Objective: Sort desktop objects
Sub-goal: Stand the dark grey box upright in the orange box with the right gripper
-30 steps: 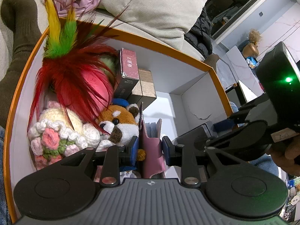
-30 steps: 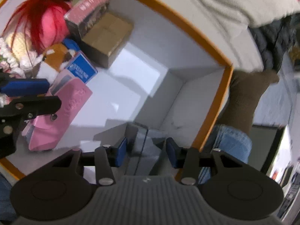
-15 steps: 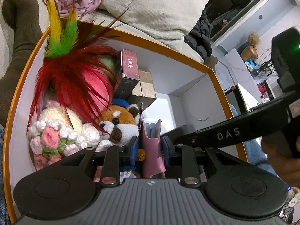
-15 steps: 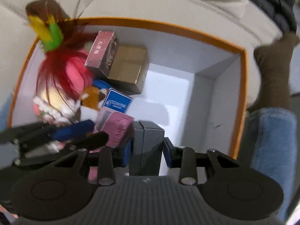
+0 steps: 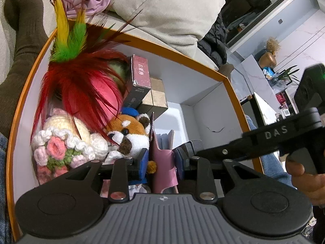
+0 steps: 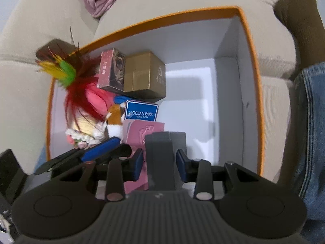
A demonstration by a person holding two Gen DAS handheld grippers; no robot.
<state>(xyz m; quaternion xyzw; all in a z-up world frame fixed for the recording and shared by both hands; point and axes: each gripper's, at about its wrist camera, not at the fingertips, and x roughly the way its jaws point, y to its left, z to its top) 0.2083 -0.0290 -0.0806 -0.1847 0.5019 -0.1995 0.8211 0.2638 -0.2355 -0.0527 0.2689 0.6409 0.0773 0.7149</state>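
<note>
Right wrist view: placing step, right tool (image 6: 159, 163) clamped on grey case (image 6: 165, 154) inside box (image 6: 250, 93) beside pink wallet (image 5: 162, 158), itself gripped upright by left tool (image 5: 161, 161); next, probably lowering case, then releasing.

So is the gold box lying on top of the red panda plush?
No, the gold box sits on the bin floor behind the red panda plush.

Box (image 6: 250, 85) right half free; toys (image 6: 91, 109), cartons (image 6: 142, 75) crowd left.
</note>
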